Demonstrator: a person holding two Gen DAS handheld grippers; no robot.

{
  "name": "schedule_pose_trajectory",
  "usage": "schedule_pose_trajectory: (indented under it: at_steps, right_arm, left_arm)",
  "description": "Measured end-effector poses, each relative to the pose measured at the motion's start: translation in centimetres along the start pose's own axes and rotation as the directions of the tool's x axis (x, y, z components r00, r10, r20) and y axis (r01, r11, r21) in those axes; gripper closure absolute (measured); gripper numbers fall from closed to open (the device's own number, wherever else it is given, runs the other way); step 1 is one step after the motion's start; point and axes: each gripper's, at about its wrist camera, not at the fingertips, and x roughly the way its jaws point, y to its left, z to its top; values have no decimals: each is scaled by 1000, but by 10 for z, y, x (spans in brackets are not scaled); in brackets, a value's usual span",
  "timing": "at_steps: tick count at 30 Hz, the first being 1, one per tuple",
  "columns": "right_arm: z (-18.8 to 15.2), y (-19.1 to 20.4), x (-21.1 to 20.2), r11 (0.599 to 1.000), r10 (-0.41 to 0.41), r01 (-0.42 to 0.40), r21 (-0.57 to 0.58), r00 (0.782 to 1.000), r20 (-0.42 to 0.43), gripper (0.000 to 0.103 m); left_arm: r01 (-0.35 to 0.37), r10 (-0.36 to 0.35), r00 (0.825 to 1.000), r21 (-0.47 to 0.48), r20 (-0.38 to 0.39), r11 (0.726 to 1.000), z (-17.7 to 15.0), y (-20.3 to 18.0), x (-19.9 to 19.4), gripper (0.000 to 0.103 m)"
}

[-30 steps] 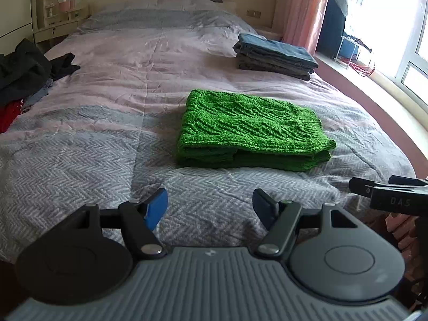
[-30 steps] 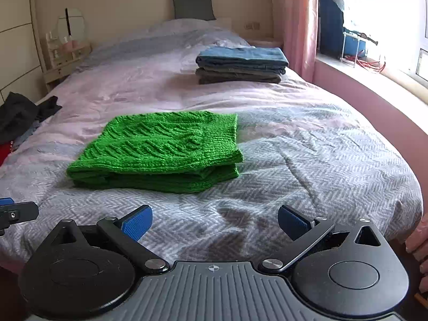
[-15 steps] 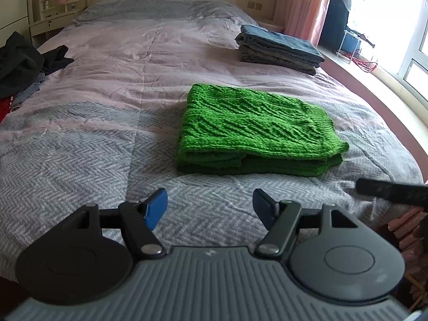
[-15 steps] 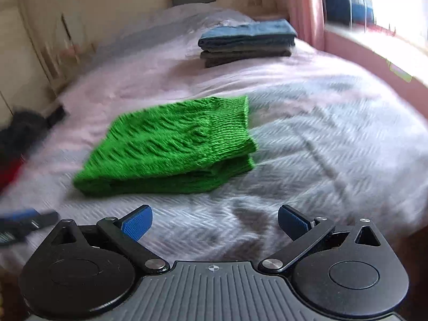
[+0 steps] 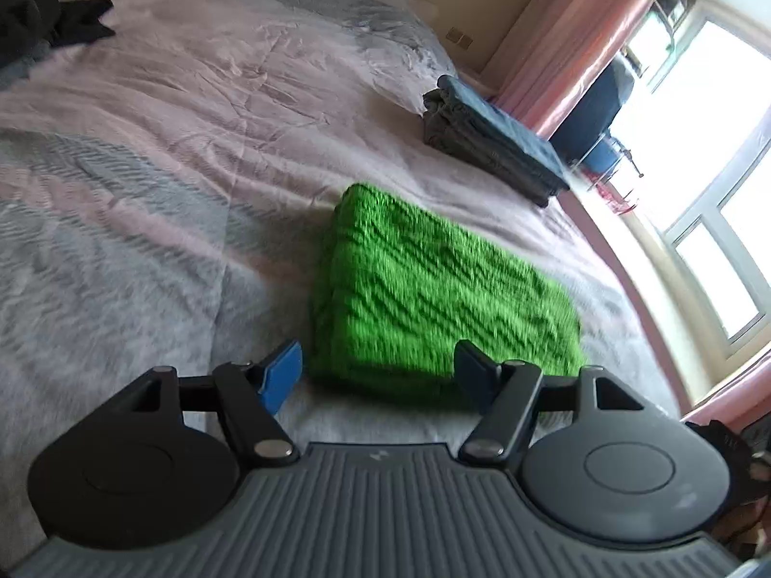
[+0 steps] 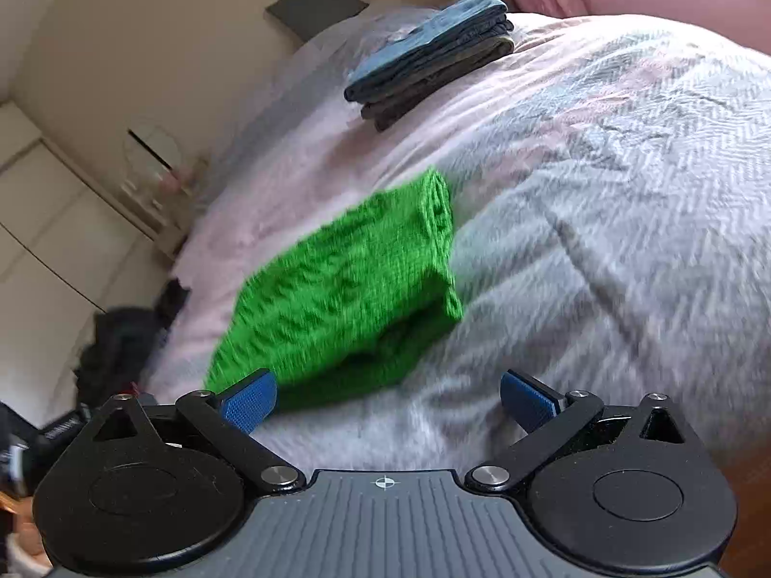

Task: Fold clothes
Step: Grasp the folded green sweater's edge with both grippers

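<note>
While both my tools hang over the bed (image 5: 202, 111) edge, left tool (image 5: 378, 368) spread wide, gripping nothing | right tool (image 6: 388, 397) likewise gaping, empty | green sweater (image 5: 433, 289) lies folded flat mid-bed, near jaws, probably for stacking | folded pile (image 6: 429, 58) farther back.

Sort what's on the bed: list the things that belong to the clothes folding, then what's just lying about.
Job:
folded green knitted sweater
stack of folded blue and grey clothes
pile of dark unfolded clothes

Lying about:
grey pillow
pink curtain
</note>
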Motion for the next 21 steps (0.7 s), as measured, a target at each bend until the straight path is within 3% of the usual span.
schedule_pose_trajectory:
  at_steps: [6,8,11,17,19,21]
  right_arm:
    - [34,-11,14,999,35,-35,33,999,8,3]
    - [40,-18,23,996,40,-39,78,999,-1,12]
    - [48,-29,37,988,48,-45,146,999,-15,13]
    - [63,-40,60,987,69,-61,147,996,-52,13]
    - [69,-45,68,985,81,-69,156,994,-70,18]
    - [71,-51,77,982,93,-74,175,990,-102,30]
  left_arm:
    - [103,-115,990,-141,-80,985,33,30,34,37]
    - [107,-127,985,-166,-115,980,38,36,46,37]
    - [103,-133,978,-178,-163,979,41,42,62,38]
    - [140,-191,958,-232,-216,963,40,53,88,39]
    - [157,-217,949,-254,-228,954,40,56,96,40]
    - [172,-240,941,-272,-238,947,40,59,103,39]
